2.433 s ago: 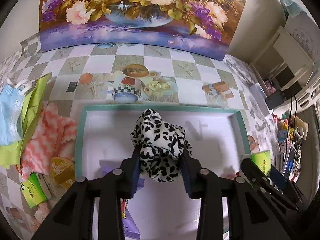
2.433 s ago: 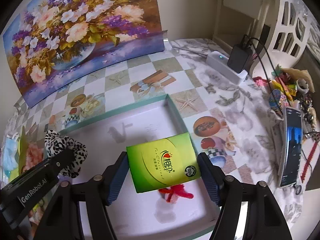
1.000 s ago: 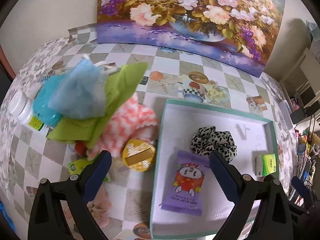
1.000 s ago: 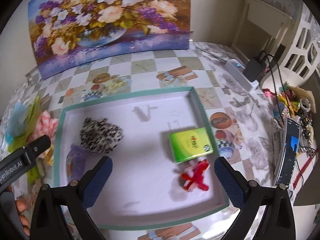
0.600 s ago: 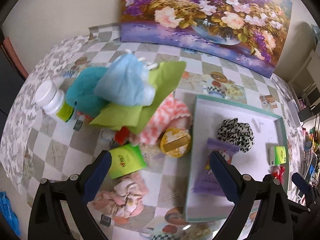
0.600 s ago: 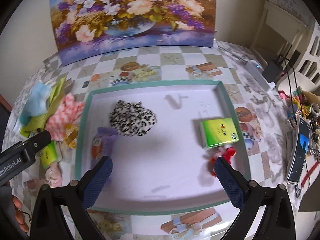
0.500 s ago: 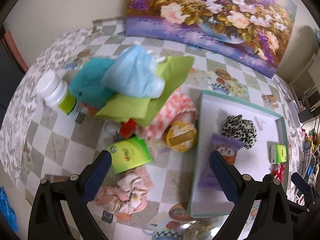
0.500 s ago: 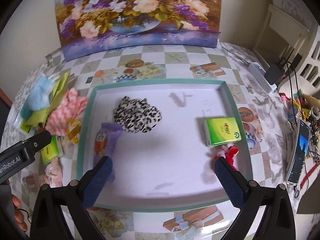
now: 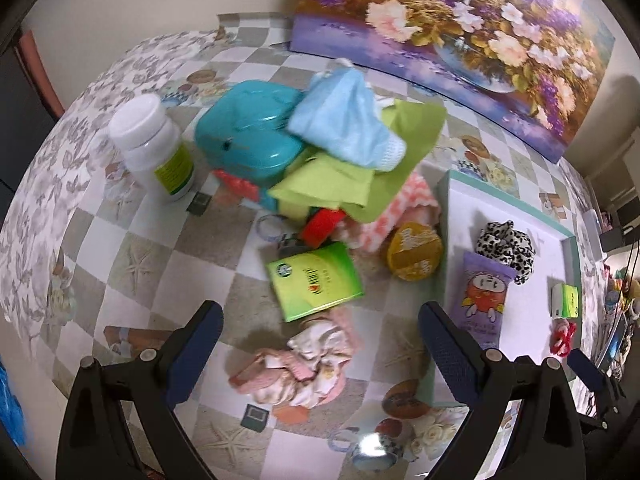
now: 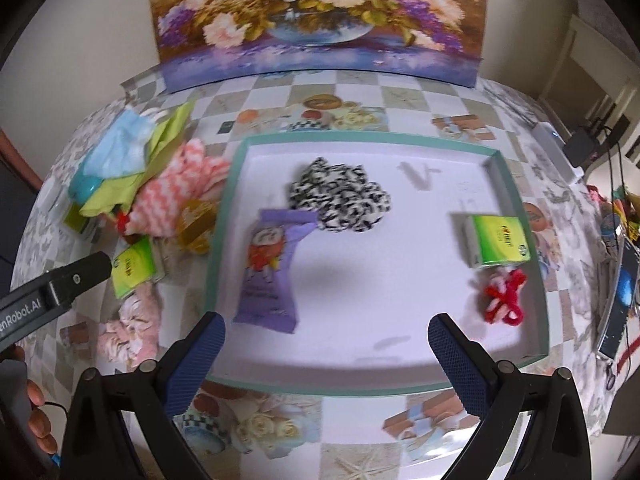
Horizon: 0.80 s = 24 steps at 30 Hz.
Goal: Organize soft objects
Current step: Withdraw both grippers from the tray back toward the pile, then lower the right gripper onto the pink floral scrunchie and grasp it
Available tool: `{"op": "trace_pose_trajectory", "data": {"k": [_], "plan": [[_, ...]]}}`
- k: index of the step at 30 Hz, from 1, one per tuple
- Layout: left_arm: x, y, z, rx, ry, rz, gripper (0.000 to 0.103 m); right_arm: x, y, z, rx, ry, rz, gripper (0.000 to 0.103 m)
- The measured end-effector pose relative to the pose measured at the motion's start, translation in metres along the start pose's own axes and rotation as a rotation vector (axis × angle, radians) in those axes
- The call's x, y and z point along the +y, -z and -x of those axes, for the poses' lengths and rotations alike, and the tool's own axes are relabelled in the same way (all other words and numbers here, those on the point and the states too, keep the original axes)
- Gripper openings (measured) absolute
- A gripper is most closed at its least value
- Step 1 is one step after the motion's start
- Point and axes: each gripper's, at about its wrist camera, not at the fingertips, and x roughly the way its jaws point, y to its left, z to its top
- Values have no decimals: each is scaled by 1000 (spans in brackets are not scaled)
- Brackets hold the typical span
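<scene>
A teal-rimmed white tray (image 10: 524,216) holds a leopard-print scrunchie (image 10: 340,196), a purple snack packet (image 10: 272,268), a green tissue pack (image 10: 498,240) and a red-and-white knot (image 10: 504,300). Left of the tray lie a pink scrunchie (image 9: 296,364), another green tissue pack (image 9: 316,280), a coral-and-white cloth (image 9: 396,216), a lime cloth (image 9: 360,176) and a blue face mask (image 9: 344,120). My left gripper (image 9: 320,348) hovers open above the pink scrunchie. My right gripper (image 10: 326,356) hangs open over the tray's near edge. Both hold nothing.
A white pill bottle (image 9: 152,148), a teal plastic case (image 9: 244,136) and a round gold tin (image 9: 414,256) sit in the pile. A flower painting (image 10: 320,16) leans against the back wall. A phone (image 10: 620,296) and cables lie right of the tray.
Both grippers have let go of their items into the tray and pulled back. The left gripper has swung left over the pile, bringing the pink scrunchie under its fingers.
</scene>
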Motion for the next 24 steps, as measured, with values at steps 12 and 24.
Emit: {"op": "trace_pose_trajectory", "data": {"k": [12,24], "plan": [[42,0,-5,28,13,92,98,36,1,-8,31,-72,53,103],[82,12,-30,119,-42,173,98,89,3,-17,66,-148,140,103]]}}
